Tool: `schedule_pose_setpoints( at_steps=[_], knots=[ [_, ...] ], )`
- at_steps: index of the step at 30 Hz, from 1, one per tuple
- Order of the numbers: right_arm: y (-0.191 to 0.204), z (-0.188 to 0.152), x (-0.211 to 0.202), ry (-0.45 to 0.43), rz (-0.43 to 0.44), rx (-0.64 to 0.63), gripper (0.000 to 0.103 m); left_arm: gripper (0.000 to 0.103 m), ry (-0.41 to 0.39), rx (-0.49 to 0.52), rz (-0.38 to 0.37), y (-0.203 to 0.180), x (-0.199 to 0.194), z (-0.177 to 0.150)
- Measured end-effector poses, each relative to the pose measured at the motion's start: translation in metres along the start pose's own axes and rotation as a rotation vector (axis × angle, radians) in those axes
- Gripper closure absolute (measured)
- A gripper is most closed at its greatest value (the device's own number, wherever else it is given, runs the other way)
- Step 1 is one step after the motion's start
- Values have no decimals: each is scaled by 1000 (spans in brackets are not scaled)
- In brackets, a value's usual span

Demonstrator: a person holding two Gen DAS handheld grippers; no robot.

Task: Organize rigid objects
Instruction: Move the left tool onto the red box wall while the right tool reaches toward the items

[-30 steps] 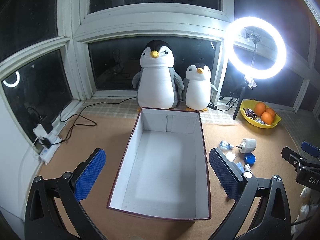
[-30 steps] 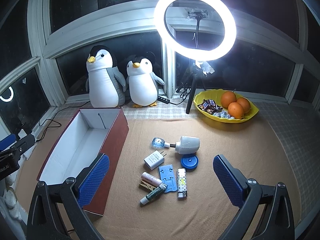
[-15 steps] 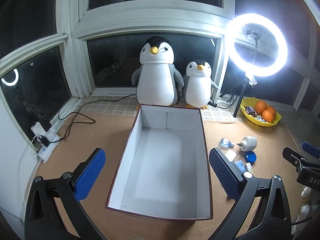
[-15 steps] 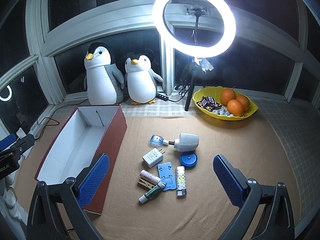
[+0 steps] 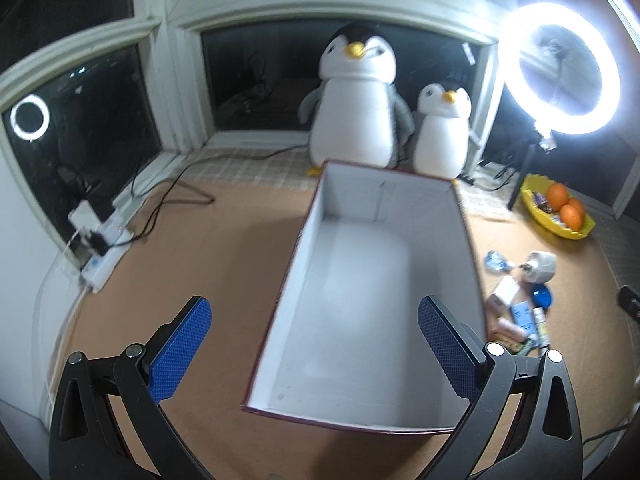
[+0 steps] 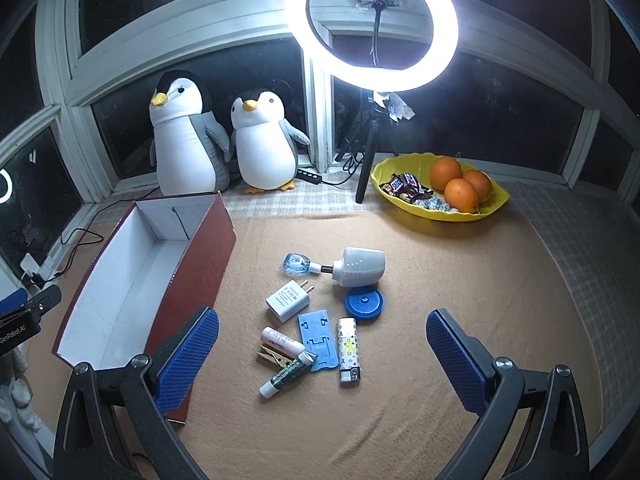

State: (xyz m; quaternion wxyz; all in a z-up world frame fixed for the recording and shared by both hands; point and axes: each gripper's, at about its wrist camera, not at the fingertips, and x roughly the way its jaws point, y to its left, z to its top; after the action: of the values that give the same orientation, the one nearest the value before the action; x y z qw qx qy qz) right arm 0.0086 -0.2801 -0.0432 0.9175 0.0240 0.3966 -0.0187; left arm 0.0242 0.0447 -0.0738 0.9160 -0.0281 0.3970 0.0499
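Note:
An empty red box with white inside (image 5: 468,264) (image 6: 200,264) stands on the tan mat. Right of it lie several small items: a white charger (image 6: 287,299), a white plug-in device (image 6: 358,267), a blue round lid (image 6: 363,303), a blue flat holder (image 6: 317,338), a lighter (image 6: 348,349), a pink tube (image 6: 282,341), a wooden clothespin (image 6: 273,358) and a green-labelled stick (image 6: 286,374). My right gripper (image 6: 322,354) hangs open above and in front of this pile. My left gripper (image 5: 314,348) is open over the box's near end, holding nothing.
Two plush penguins (image 6: 188,140) (image 6: 262,142) sit at the window behind the box. A ring light on a tripod (image 6: 372,24) stands beside a yellow bowl (image 6: 496,200) of oranges and sweets. A power strip with cables (image 5: 100,240) lies at the left wall.
The left view has swung and closed in on the box, with motion blur. The right gripper has moved slightly forward and down toward the pile. Both stay open.

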Motion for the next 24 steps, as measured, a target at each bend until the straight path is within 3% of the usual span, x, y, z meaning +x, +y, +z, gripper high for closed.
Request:
schedule_pose_setpoints(
  at_steps=[7, 9, 13, 22, 24],
  knots=[
    [-12, -6, 8, 28, -22, 22, 0, 9, 69, -29, 28, 20, 25, -9],
    [-16, -9, 10, 37, -28, 34, 0, 19, 89, -23, 34, 21, 31, -9],
    [-28, -15, 14, 60, -46, 65, 0, 21, 125, -5, 35, 20, 44, -11],
    [-60, -32, 23, 127, -127, 144, 0, 39, 185, 20, 13, 18, 69, -17],
    [-65, -37, 25, 145, -142, 159, 0, 47, 198, 24, 8, 19, 74, -18]
  ],
)
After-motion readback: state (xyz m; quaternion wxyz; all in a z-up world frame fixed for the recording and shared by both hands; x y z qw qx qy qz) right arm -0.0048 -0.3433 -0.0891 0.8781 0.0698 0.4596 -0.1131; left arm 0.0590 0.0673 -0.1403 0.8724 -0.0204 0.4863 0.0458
